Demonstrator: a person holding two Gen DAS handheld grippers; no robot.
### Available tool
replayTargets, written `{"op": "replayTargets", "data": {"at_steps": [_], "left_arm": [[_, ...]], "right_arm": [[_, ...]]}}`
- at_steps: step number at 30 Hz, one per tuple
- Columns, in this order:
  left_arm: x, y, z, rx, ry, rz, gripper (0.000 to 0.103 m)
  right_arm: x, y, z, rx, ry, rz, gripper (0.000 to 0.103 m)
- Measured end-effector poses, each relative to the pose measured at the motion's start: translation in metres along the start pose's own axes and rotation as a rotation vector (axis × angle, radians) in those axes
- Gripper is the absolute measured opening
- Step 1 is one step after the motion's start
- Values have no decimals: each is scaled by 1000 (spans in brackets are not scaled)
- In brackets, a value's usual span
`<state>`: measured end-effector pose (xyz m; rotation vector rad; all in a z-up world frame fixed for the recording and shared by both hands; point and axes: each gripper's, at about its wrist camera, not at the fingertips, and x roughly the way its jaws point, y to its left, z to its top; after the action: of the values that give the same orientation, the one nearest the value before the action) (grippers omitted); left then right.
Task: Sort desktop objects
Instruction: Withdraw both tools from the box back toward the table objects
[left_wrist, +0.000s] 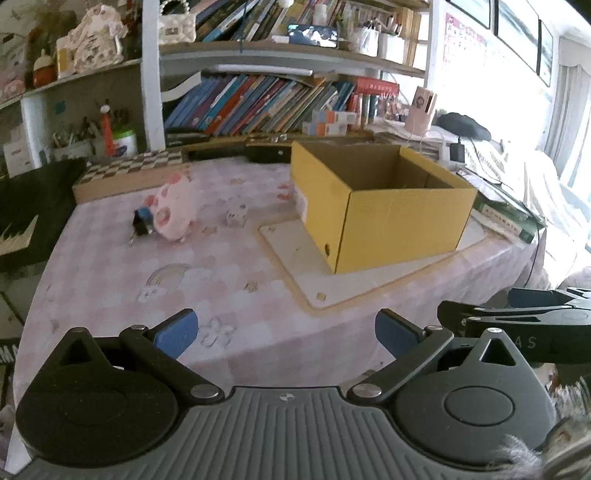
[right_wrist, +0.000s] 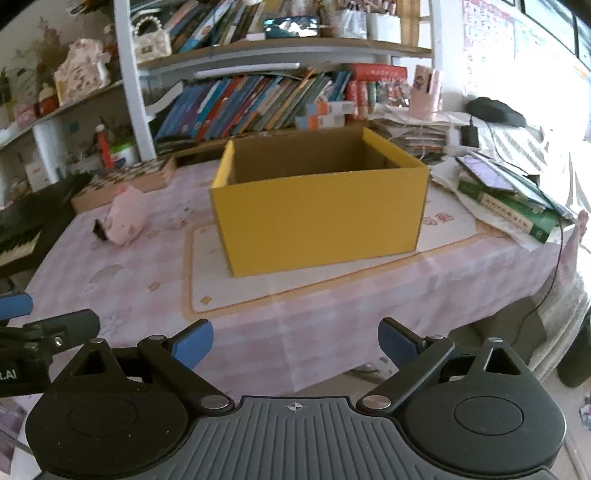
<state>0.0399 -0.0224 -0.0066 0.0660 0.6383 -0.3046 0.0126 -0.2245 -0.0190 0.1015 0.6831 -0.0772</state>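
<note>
Sitting toward the far left part of the table (left_wrist: 110, 295): a pink plush pig (left_wrist: 173, 206), touching a small dark binder clip (left_wrist: 141, 222) on its left, and just to its right a small white toy (left_wrist: 236, 215). Probably the loose items to be sorted, left out in the open where either tool can reach. Well apart from them, toward the far right of the table, a yellow cardboard box (left_wrist: 388, 221) open at the top, set on a pale mat (left_wrist: 295, 258), likely the bin for the sorting (nothing visible inside from here). Nothing gathered yet, judging by the layout.

Hovering over the near edge, side by side: left gripper (left_wrist: 286, 334) with its blue pads spread wide and empty, right gripper (right_wrist: 295, 341) likewise spread and empty. Aimed roughly at pig and box respectively, ready for a first reach.

Beyond: a checkered board (left_wrist: 129, 170) along the far edge, a green book (right_wrist: 517, 218) with a tablet on top at the right edge, crowded bookshelves (left_wrist: 258, 107) behind. No obstacle between left gripper and pig; box wall in the way only for a low carry.
</note>
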Motion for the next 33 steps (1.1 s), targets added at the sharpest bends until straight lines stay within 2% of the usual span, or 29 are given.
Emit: {"op": "replayTargets", "data": {"at_steps": [7, 33], "left_arm": [[-14, 19, -11, -23, 11, 33, 103], [-47, 104, -22, -166, -50, 200, 103]], "right_arm": [[-2, 24, -10, -40, 32, 45, 98], [6, 129, 2, -258, -1, 252, 97]]}}
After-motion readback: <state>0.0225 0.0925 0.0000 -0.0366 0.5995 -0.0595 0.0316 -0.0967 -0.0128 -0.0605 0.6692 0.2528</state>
